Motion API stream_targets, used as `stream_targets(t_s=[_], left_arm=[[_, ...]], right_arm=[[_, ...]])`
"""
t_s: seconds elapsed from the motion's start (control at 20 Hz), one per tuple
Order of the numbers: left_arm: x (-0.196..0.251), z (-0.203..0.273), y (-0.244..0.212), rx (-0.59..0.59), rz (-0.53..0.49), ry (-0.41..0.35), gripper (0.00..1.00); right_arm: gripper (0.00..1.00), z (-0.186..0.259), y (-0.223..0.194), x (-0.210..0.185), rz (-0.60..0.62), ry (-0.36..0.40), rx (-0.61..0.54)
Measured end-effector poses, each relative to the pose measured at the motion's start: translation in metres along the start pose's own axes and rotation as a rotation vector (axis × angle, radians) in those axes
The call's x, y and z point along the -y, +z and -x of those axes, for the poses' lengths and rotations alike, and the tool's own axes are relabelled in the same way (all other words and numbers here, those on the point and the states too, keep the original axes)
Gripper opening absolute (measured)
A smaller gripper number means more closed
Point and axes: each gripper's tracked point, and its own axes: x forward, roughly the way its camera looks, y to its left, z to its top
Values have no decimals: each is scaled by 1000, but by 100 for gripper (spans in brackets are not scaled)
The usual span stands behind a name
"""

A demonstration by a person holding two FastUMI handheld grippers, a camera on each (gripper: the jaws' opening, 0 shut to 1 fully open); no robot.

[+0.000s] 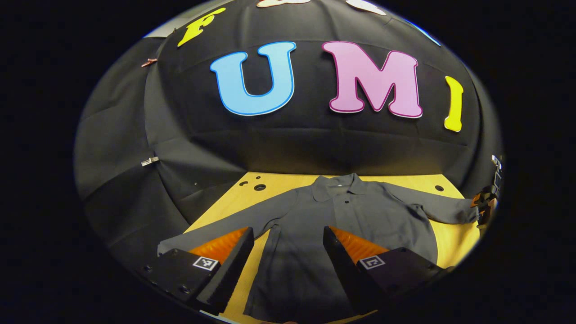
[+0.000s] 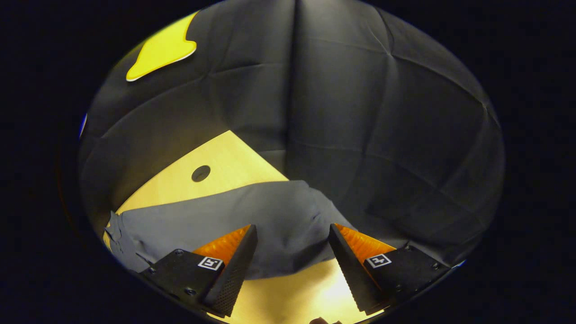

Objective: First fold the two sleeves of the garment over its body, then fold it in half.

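Folding has not begun, judging by how the shirt (image 1: 342,220) lies: it is spread flat on the desk (image 1: 454,245), collar at the far edge, both sleeves stretched out to the sides and the body unfolded. In the left gripper view, the left gripper (image 1: 288,245) hovers over the lower body of the shirt, jaws apart and gripping nothing, with the cloth running forward between and beyond them. In the right gripper view, the right gripper (image 2: 292,245) is poised just short of the cuff end of the sleeve (image 2: 252,216), jaws apart, the sleeve lying across the gap ahead of them and bare desk beneath. That gripper also shows in the left gripper view, beside the far right cuff. All steps remain: both sleeves over the body, then the fold in half. The right sleeve looks likely to go first.
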Motion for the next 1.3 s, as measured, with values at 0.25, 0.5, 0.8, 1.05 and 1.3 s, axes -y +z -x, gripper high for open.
stream_targets(t_s=[0.25, 0.5, 0.8, 1.05, 1.3], left_arm=[[8, 0, -1, 0, -22, -12, 98], [20, 1, -6, -10, -39, -29, 98], [22, 2, 6, 22, -82, -33, 98], [26, 6, -2, -3, -43, -31, 98], [33, 9, -8, -16, -35, -46, 98]], right_arm=[[99, -31, -4, 21, -38, -48, -35], [99, -44, -15, 21, -38, -54, -63], [98, -40, -13, 20, 38, -67, -61], [38, -21, -3, -7, 112, -19, -66], [6, -20, -23, -20, 188, 132, -94]])
